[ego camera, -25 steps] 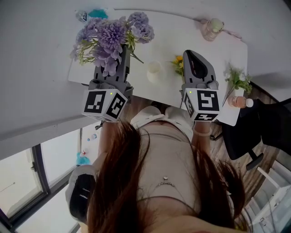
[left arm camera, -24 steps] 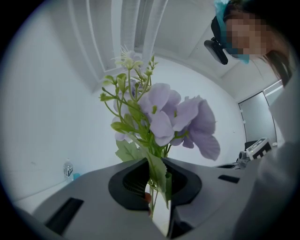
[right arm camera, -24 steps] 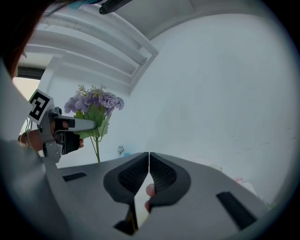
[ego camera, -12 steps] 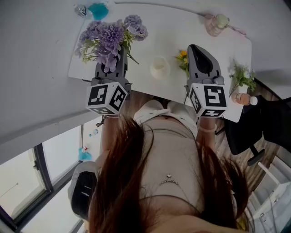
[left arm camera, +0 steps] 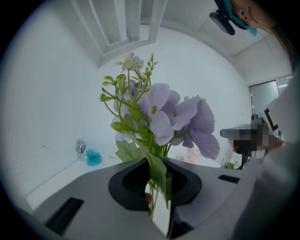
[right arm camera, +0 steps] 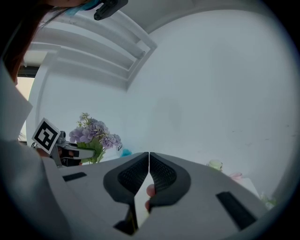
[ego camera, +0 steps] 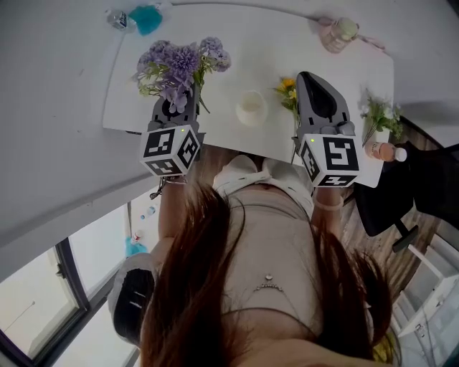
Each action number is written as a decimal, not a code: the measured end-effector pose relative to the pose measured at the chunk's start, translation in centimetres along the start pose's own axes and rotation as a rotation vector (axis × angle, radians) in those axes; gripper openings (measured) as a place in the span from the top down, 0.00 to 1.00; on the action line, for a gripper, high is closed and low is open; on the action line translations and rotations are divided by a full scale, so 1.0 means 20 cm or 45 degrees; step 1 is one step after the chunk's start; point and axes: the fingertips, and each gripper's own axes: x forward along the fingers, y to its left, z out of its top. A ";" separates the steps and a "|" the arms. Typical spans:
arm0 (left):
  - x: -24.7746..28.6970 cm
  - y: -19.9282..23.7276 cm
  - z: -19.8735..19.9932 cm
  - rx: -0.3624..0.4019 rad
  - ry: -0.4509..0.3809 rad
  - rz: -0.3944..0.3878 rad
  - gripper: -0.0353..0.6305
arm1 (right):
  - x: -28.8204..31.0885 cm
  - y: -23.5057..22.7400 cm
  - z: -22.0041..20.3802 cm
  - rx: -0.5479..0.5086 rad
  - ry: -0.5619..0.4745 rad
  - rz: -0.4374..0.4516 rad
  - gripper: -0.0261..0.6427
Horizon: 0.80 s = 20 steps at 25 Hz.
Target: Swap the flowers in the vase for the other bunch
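Hidden or unclear:
- The tips of the left tongs (ego camera: 183,94) are covered by blooms in the head view.
- In the left gripper view the stems vanish down into the tongs' throat (left arm camera: 157,187), so their lower ends are not visible.
- The yellow flowers (ego camera: 286,93), just right of the vase (ego camera: 251,109), are half hidden behind the right tongs (ego camera: 305,76). I cannot tell whether they lie flat or stand in something.
- The head view looks almost straight down on the vase, so its inside is hard to read.

Positions, all from the vase on the white tabletop (ego camera: 237,43):
- Far left of the vase, at the back corner, are a water bottle (ego camera: 115,18) and a teal object (ego camera: 147,18).
- Left of the vase is the purple bunch (ego camera: 179,64). It is held in the left tongs, which are clamped narrow on its green stems, with the blooms fanning out past the tips.
- Right of the vase, beyond the yellow flowers, are the right tongs. Their pads meet at the tip (right arm camera: 148,164) with nothing between them.
- Far right at the back stands a jar (ego camera: 337,34).
- Far right at the near edge is a green sprig (ego camera: 380,115).

Change since the earlier frames:
- The purple bunch and left tongs now look smaller and sit lower toward the tabletop, still left of the vase.
- The right tongs have barely shifted.
- The vase and yellow flowers have not moved.
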 end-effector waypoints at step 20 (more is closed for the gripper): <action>0.29 0.12 -0.38 0.021 0.342 -0.108 0.87 | 0.00 -0.09 -0.08 -0.016 0.091 -0.196 0.92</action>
